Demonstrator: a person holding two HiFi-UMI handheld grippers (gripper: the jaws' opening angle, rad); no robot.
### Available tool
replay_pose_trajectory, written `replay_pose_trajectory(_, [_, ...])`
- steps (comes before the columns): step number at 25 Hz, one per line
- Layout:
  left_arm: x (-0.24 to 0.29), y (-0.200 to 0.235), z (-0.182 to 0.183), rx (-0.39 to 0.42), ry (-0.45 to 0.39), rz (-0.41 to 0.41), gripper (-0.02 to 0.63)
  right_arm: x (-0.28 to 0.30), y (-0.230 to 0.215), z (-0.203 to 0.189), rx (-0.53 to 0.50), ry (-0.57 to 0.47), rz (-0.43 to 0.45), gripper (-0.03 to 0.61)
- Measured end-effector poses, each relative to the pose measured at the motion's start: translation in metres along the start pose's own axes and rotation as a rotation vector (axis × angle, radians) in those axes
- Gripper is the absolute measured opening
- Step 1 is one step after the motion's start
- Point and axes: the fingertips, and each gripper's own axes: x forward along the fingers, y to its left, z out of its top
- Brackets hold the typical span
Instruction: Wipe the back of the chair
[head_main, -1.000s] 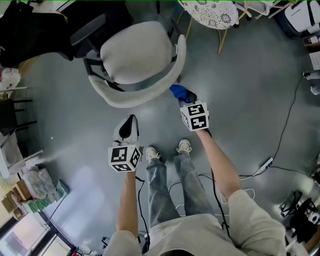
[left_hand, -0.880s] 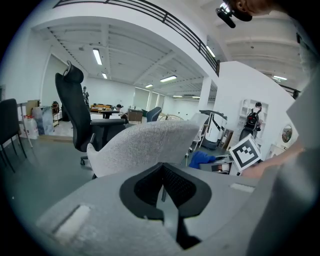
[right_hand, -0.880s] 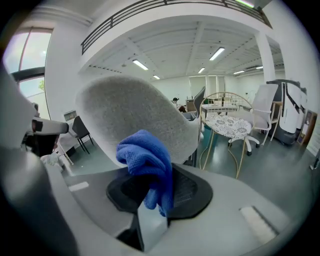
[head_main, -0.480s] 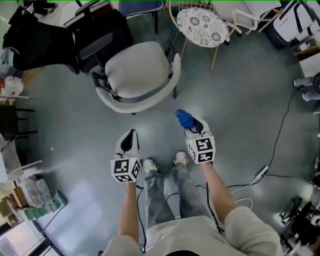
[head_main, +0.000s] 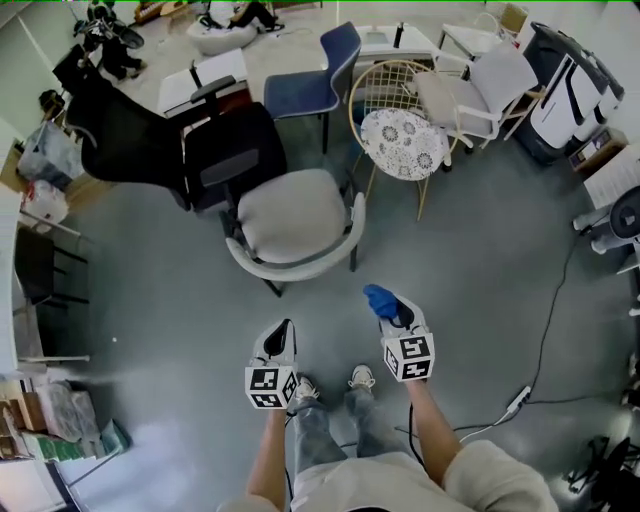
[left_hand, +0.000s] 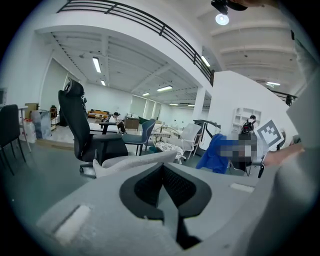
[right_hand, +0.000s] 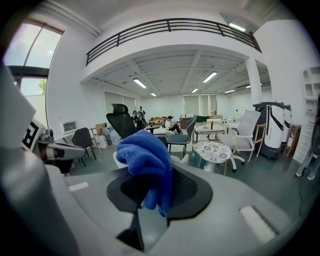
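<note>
The chair (head_main: 295, 225) has a pale seat and a curved pale back (head_main: 300, 268) that faces me in the head view. My right gripper (head_main: 390, 306) is shut on a blue cloth (head_main: 380, 297), a short way in front of the back's right end and apart from it. In the right gripper view the cloth (right_hand: 147, 160) bulges out of the jaws and hides most of the chair. My left gripper (head_main: 286, 328) is held in front of the back's middle, shut with nothing in it. In the left gripper view the chair back (left_hand: 135, 162) lies just beyond that gripper (left_hand: 162, 167).
A black office chair (head_main: 130, 130) stands at the left, touching the pale chair. A blue chair (head_main: 320, 70), a wire chair with a patterned cushion (head_main: 400, 140) and a white chair (head_main: 480, 85) stand behind. A cable and power strip (head_main: 520, 400) lie on the floor at the right.
The right gripper with the cloth has come away from the right end of the chair back. Both grippers and the person now stand farther from the chair.
</note>
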Motion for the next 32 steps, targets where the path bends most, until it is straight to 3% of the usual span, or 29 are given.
replay_pose_trajectory(6, [-0.031, 0.005, 0.046, -0.018, -0.046, 0.027, 0.002, -0.018, 0.013, 0.058, -0.028, -0.052, 0.015, 0.098])
replay_pose_trajectory(20, [-0.078, 0.034, 0.171, 0.092, -0.171, 0.086, 0.002, -0.035, 0.029, 0.160, -0.046, -0.142, 0.080, 0.098])
replay_pose_trajectory(32, [-0.092, 0.049, 0.208, 0.111, -0.231, 0.108, 0.001, -0.047, 0.028, 0.198, -0.064, -0.202, 0.062, 0.097])
